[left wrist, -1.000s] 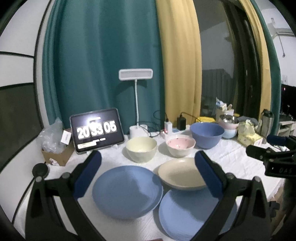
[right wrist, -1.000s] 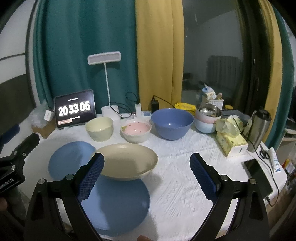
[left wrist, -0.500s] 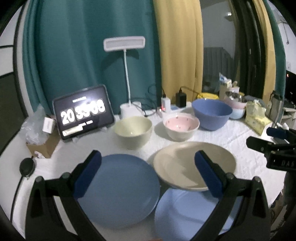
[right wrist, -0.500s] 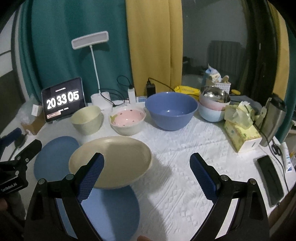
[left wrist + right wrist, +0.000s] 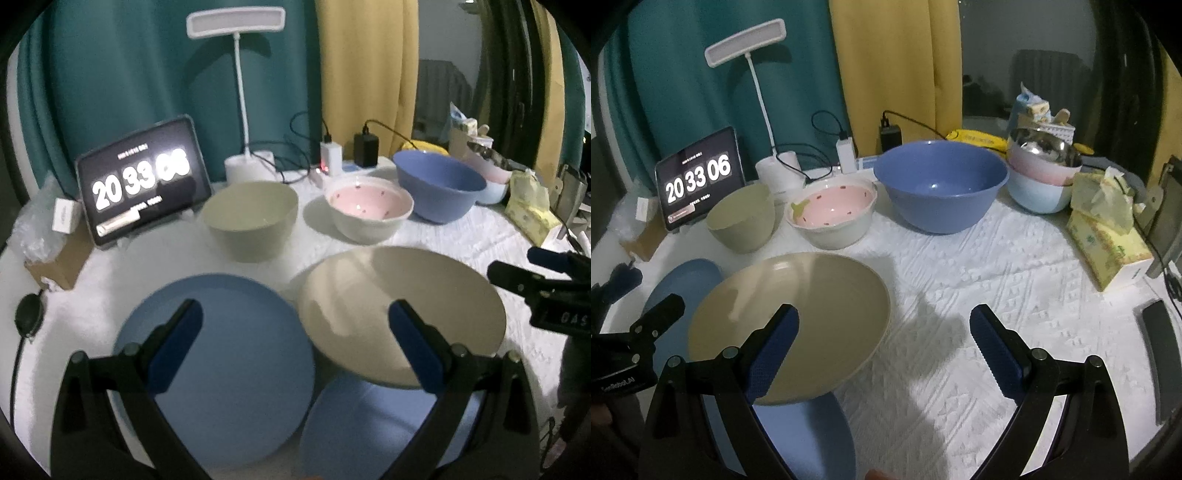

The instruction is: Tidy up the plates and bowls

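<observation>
Both grippers, left gripper (image 5: 291, 343) and right gripper (image 5: 882, 345), are black; blue ribbed pads (image 5: 772, 350) (silver pivot screws).

Left tool (image 5: 295, 343) and right tool (image 5: 884, 343) both hover with jaws spread wide, gripping nothing.

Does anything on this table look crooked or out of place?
Yes: the cream plate sits tilted, its near edge propped on the light blue plate instead of lying flat. The other blue plate and the bowls stand level; nothing looks spilled or broken.
</observation>
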A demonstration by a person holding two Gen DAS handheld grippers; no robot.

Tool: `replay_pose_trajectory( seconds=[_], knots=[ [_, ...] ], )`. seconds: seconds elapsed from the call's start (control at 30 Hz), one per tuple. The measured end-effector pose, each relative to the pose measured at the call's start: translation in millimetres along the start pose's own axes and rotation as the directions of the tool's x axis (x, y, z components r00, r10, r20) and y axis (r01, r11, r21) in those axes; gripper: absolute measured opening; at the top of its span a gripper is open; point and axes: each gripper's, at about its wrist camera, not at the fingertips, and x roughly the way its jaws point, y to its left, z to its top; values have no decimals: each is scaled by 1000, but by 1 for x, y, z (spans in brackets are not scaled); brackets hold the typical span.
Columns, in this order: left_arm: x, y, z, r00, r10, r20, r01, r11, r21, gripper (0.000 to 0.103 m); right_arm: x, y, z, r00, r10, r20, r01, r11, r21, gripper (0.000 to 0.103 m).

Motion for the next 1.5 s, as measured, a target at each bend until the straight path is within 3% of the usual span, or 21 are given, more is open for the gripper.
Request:
replay_pose_trajectory(
  seconds=[0.1,0.2,0.3,0.5,0.63,0.87,1.0,1.13,1.33,1.5],
  knots=[
    [10,-3,0,999,-16,-32,16,1000,-5,101,12,-1,-2,1000,11,-29,-11,1000,4,96],
    [19,-6,-1,998,-17,-61,17,1000,3,90,20,-2,-4,998,16,-54,-15,1000,9,96],
    [27,-5,-3,996,-22,-90,22,1000,1,87,27,-2,-6,998,19,-67,-18,1000,13,96],
    [40,-3,-6,990,-28,-139,28,1000,-1,71,41,-6,-8,994,29,-105,-26,999,28,87],
    [45,-3,-7,987,-36,-159,35,999,-6,57,47,-6,-8,991,46,-126,-42,999,35,79],
    [45,-5,-7,987,-39,-155,39,999,1,45,54,-3,-9,986,67,-154,-61,997,41,54],
    [44,-8,-8,988,-32,-154,33,999,2,43,55,1,-9,984,85,-155,-81,996,31,47],
    [43,-14,-9,987,-37,-158,41,999,22,35,55,4,-10,984,96,-153,-94,995,22,33],
    [41,-17,-10,987,-34,-156,38,999,23,33,53,3,-10,986,78,-145,-75,997,24,24],
    [39,-17,-11,987,-40,-157,44,999,22,32,50,2,-11,986,79,-145,-75,997,29,24]
  ],
)
